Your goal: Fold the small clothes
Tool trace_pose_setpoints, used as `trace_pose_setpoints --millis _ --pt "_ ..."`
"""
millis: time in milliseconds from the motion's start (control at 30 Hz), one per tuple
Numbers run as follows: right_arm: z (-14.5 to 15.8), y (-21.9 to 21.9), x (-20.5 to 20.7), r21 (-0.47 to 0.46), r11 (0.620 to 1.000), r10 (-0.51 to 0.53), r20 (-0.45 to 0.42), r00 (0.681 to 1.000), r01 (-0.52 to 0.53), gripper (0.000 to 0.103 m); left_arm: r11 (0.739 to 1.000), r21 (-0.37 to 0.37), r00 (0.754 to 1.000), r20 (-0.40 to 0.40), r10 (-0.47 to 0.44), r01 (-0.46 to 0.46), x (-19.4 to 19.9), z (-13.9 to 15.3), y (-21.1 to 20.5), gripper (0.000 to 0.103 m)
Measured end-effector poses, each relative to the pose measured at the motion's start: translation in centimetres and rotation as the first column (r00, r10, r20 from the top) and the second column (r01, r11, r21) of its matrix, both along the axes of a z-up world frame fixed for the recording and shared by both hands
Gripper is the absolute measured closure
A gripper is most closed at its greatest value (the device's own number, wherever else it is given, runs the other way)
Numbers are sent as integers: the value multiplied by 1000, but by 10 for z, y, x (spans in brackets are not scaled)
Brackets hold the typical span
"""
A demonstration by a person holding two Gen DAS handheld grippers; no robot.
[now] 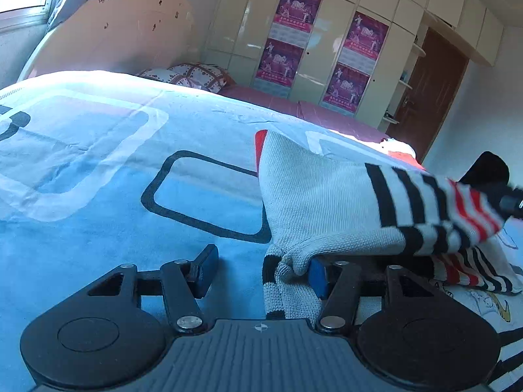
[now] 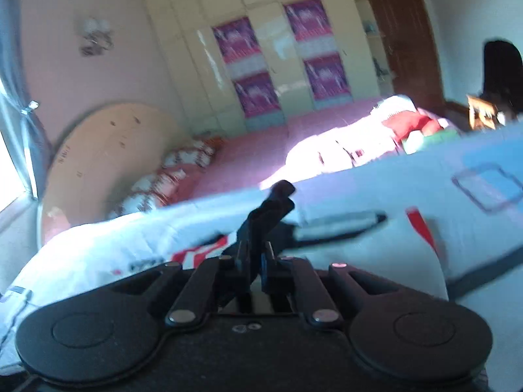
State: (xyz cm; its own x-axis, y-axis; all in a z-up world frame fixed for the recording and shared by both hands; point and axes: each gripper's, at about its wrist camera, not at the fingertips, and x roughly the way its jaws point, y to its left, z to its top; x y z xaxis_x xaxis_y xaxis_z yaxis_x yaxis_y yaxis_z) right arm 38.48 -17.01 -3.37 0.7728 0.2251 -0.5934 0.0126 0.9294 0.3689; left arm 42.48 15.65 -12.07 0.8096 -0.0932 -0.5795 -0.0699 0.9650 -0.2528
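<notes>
Left gripper (image 1: 261, 269) has its jaws spread, the grey knit sock with black and red stripes (image 1: 327, 205) draped over its right finger above the light-blue patterned bedsheet (image 1: 98, 176). Right gripper (image 2: 256, 261) pinches dark fabric (image 2: 266, 209), blurred.

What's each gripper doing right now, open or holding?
Left gripper: open, the striped sock draped over one finger, not clamped.
Right gripper: shut on dark fabric.

Left black two-finger gripper with blue pads (image 1: 261, 269): jaws spread wide, low over bed, right pad touching grey knit sock (image 1: 323, 202). Right black two-finger gripper (image 2: 256, 269): jaws pinched together on dark fabric, view blurred.
</notes>
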Motion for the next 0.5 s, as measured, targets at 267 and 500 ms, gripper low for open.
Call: trace_pose_setpoints --millis 267,500 --pt "-15 2 -9 4 1000 20 21 1000 -20 96 1000 -3 1000 -9 -7 7 -6 3 1 49" --pt "-11 -16 -8 -176 983 -46 -20 999 41 81 999 30 999 -24 -38 39 -30 25 16 55"
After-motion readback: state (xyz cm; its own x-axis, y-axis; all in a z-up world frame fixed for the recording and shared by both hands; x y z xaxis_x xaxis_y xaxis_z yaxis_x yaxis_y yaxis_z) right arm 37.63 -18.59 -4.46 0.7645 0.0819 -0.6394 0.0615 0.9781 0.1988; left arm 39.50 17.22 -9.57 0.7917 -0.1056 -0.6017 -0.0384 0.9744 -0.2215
